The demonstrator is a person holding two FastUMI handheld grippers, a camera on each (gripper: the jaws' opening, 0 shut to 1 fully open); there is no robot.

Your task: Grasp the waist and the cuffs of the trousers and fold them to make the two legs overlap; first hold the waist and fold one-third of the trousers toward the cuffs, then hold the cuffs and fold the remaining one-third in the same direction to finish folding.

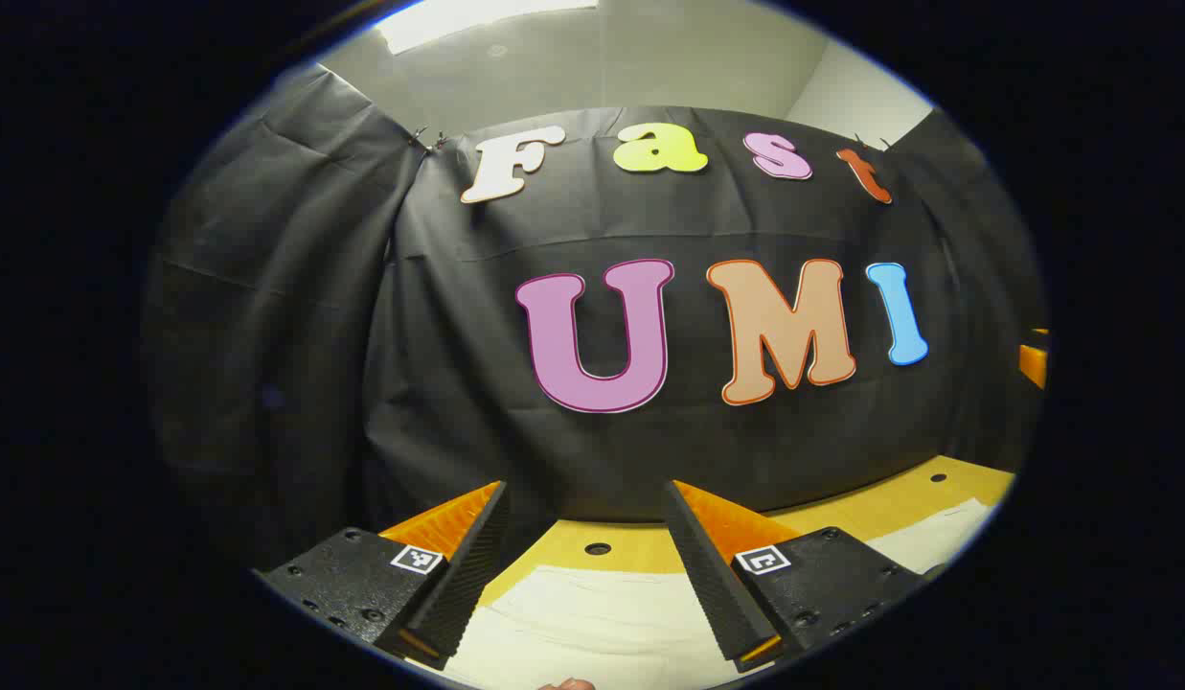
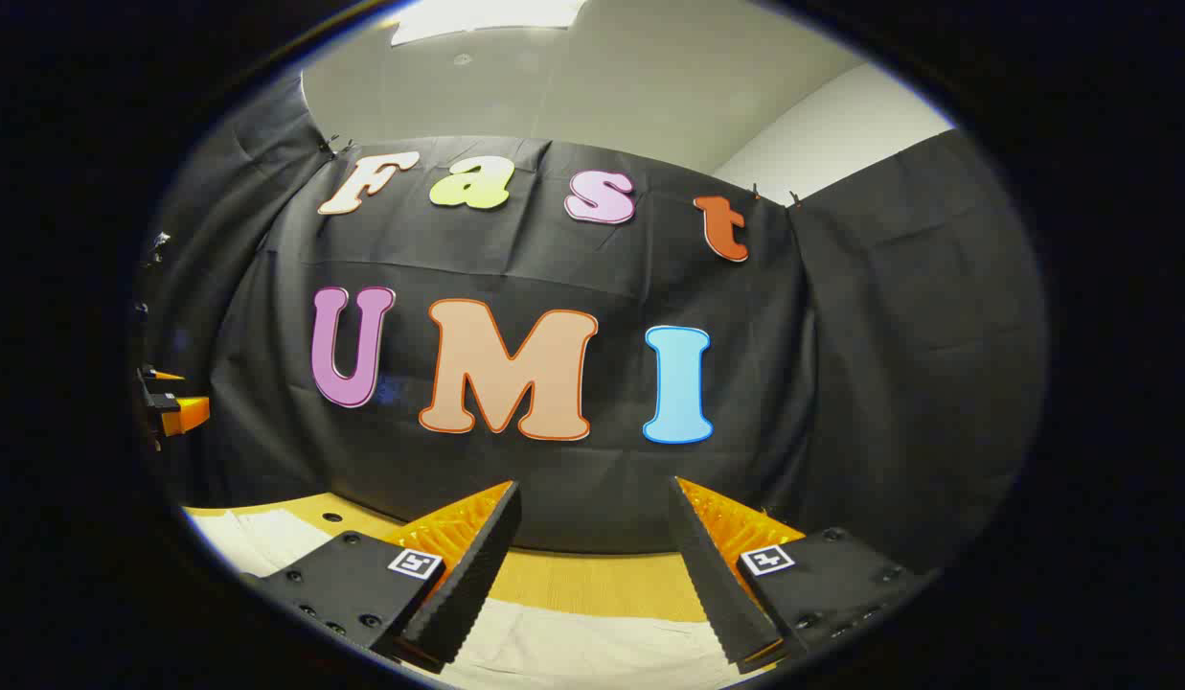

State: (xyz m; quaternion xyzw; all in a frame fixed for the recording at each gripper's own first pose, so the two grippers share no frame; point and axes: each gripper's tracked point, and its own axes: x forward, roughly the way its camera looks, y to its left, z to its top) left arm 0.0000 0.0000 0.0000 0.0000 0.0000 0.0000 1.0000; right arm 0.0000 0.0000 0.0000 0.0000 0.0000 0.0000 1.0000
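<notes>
Watching from the side of the booth: both tools are raised and aimed at the back cloth, not down at the work.

Left gripper (image 1: 587,561): jaws stand wide apart, nothing between them. Right gripper (image 2: 592,565): same, spread wide and empty.

The trousers (image 1: 592,623), pale cream cloth, lie flat on the yellow table (image 1: 640,548). In the left gripper view they sit at the bottom centre of the frame, below and between the fingers, with another stretch at the lower right. In the right gripper view they show as a pale band along the bottom centre and again at the lower left. Which end is waist and which is cuffs I cannot tell; the garment is cut off by the lower edge in both views.

At the far left of the right gripper view, mid-height, the other gripper's tips peek in.

Judgement: no fold looks started; both tools are apart from the cloth.

Risks from here:
- Descending nearly blind. With little of the cloth in frame, a jaw could close on the wrong edge, or on one layer only, so the legs would not overlap squarely.
- Uneven height between the two hands would skew the crease.
- Fingers driven too low could scrape the table and bunch the fabric instead of pinching it.
</notes>
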